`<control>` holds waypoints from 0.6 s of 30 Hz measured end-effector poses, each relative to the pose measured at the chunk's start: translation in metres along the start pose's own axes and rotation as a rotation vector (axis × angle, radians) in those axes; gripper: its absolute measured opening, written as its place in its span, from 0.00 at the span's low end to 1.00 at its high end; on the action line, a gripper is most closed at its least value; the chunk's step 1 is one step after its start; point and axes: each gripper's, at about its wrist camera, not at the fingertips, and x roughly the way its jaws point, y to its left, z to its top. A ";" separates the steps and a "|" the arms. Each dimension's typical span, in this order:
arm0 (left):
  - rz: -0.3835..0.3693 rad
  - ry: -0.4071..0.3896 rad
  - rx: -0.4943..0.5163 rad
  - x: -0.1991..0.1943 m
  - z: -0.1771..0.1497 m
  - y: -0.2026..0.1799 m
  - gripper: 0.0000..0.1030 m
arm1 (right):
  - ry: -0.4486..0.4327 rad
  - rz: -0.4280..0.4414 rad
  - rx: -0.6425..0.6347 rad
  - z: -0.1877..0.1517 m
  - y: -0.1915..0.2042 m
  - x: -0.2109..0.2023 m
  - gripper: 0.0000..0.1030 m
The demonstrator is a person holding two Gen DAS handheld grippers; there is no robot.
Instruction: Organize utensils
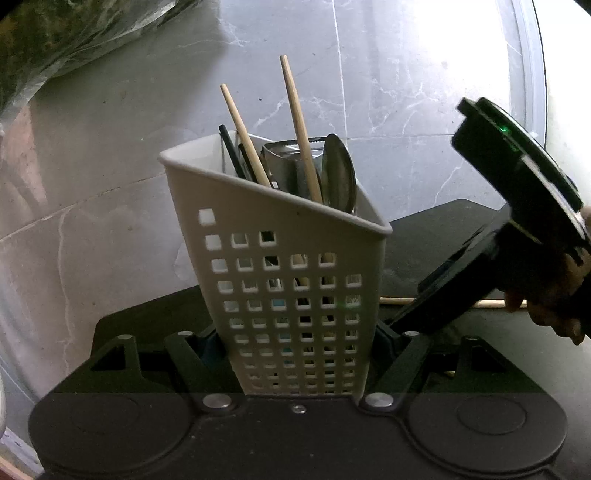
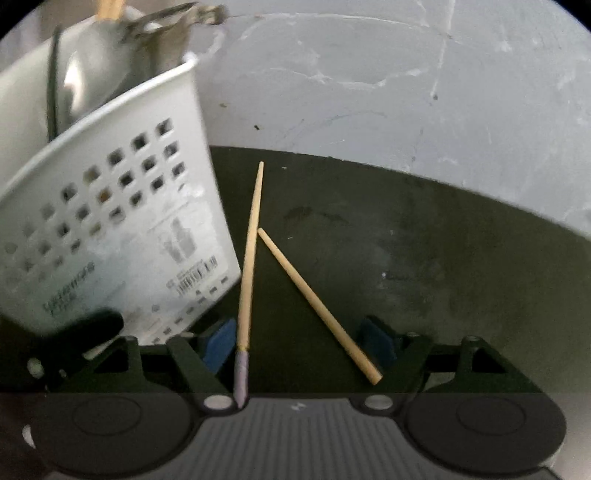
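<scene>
A white perforated utensil holder (image 1: 291,291) is clamped between the fingers of my left gripper (image 1: 291,339) and stands tilted on a dark mat (image 1: 436,236). It holds two wooden chopsticks (image 1: 299,129), a black stick, a metal spoon (image 1: 338,173) and other metal utensils. The holder also shows in the right wrist view (image 2: 110,206). My right gripper (image 2: 301,343) is open, low over the mat (image 2: 424,258). Two loose wooden chopsticks lie between its fingers: one with a purple end (image 2: 251,251) and a plain one (image 2: 317,302).
Grey marble floor (image 1: 110,166) surrounds the mat. A plastic-wrapped bundle (image 1: 66,33) lies at the far left. The right gripper's body and the hand holding it (image 1: 517,229) are to the right of the holder.
</scene>
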 end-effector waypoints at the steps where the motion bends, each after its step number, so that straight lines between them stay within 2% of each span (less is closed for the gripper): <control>1: 0.000 0.000 0.000 0.000 0.000 0.000 0.75 | -0.002 -0.002 0.003 -0.001 -0.001 -0.001 0.70; 3: 0.001 0.000 -0.001 0.000 0.000 0.000 0.75 | -0.007 -0.004 0.004 -0.001 -0.006 -0.005 0.55; 5: 0.001 -0.001 -0.003 0.000 0.000 0.000 0.75 | -0.006 -0.011 0.016 0.000 -0.012 -0.006 0.32; 8: 0.001 -0.002 -0.004 0.001 -0.001 0.000 0.75 | 0.009 -0.006 0.027 0.001 -0.026 -0.009 0.18; 10: -0.001 -0.002 -0.005 0.001 -0.001 0.000 0.75 | 0.027 -0.016 0.003 0.001 -0.031 -0.010 0.14; 16: -0.003 0.001 0.000 0.002 -0.001 0.001 0.75 | 0.105 0.018 -0.051 0.020 -0.036 -0.004 0.21; 18: -0.003 0.003 0.003 0.002 -0.001 0.001 0.76 | 0.122 0.029 -0.052 0.025 -0.040 -0.002 0.19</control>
